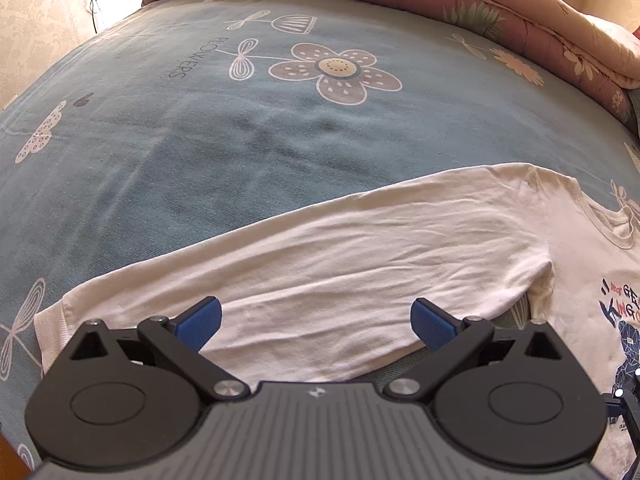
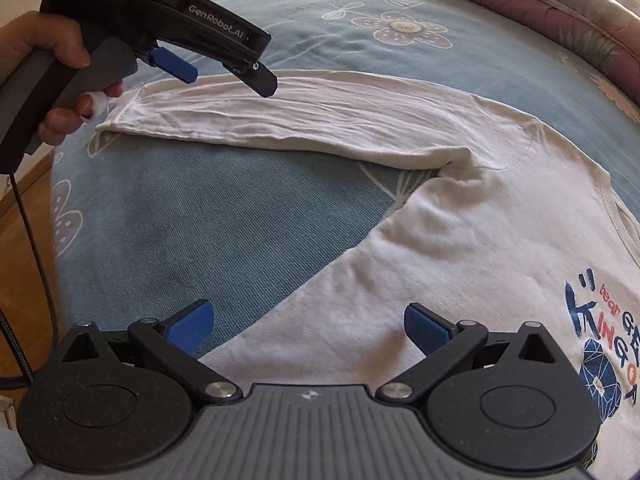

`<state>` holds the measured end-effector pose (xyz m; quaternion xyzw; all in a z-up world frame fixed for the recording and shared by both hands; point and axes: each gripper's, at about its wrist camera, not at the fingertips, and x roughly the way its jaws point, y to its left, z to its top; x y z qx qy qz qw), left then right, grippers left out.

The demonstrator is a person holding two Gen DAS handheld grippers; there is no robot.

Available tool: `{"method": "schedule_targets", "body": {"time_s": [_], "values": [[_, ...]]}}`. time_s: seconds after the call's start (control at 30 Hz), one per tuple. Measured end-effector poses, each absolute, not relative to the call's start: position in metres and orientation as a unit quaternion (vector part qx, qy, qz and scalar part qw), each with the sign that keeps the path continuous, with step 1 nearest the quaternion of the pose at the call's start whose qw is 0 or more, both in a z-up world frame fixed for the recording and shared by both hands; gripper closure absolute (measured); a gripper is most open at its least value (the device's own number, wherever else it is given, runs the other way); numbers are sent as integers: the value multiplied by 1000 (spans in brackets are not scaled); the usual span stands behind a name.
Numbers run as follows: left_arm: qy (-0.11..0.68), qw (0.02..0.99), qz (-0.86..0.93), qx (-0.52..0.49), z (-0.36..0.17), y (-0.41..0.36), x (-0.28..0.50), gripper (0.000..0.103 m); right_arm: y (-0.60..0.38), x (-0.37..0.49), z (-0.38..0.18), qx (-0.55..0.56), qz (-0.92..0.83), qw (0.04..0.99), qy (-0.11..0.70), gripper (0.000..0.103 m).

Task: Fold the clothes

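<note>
White shirt (image 2: 460, 216) lay flat on bed (image 1: 200, 140); left gripper (image 1: 316, 322) & right gripper (image 2: 308, 326) both gaped wide, holding nothing.

Shirt (image 2: 500, 240) print cut off rightward

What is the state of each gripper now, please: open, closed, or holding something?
Left gripper: open, holding nothing, above the white shirt's sleeve.
Right gripper: open, holding nothing, above the shirt's side edge.
</note>
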<state>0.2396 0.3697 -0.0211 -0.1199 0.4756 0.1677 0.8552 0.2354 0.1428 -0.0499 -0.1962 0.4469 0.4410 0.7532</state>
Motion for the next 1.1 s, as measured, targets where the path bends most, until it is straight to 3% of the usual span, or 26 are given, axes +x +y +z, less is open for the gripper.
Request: {"method": "schedule_targets", "body": {"time_s": [0.43,0.67,1.1], "values": [[483,866,96,-89,-12,311,267,3,-17,250,-38,-175,299,794,499,0],[497,865,24,-65,-11,249,288,3,-100,233,-63,-167,246,785,543,0],[540,830,-139,6,-31,123,309,3,-137,211,-63,-163,262,787,535,0]]}}
